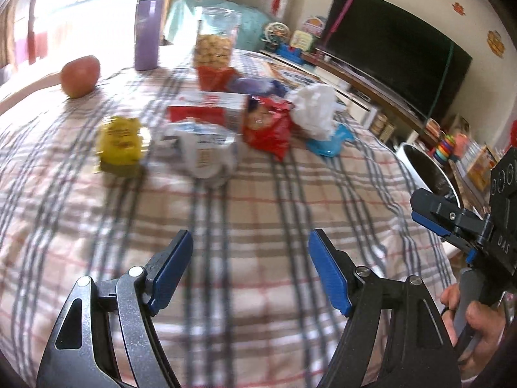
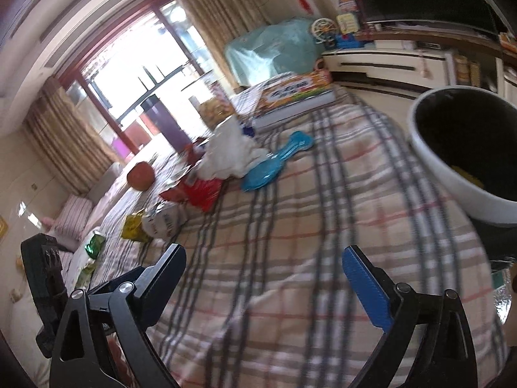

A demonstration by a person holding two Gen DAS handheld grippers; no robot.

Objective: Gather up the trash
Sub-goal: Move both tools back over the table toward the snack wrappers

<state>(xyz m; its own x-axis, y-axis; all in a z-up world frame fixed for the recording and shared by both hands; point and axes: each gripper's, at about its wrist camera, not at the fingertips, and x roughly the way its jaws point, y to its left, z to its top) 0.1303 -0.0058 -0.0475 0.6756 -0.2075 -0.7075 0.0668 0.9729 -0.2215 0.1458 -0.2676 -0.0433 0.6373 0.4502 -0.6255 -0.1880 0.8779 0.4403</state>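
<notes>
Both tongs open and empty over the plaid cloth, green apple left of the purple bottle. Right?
Not quite: the apple is red, not green, as the left wrist view shows. The rest holds: it sits left of the purple bottle, and the left tongs and right tongs are open and empty over the plaid cloth.

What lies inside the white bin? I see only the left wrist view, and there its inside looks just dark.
Observer: In the right wrist view, something yellow lies at the bottom of the white bin; it is too blurred to name.
Operator: Is there more trash on the far side of the yellow packet?
Observer: Yes. A green wrapper lies on the cloth beyond it, near the table edge.
Operator: Are the right tongs holding anything?
Observer: No. The right tongs are open, with only bare checked cloth between them.
</notes>
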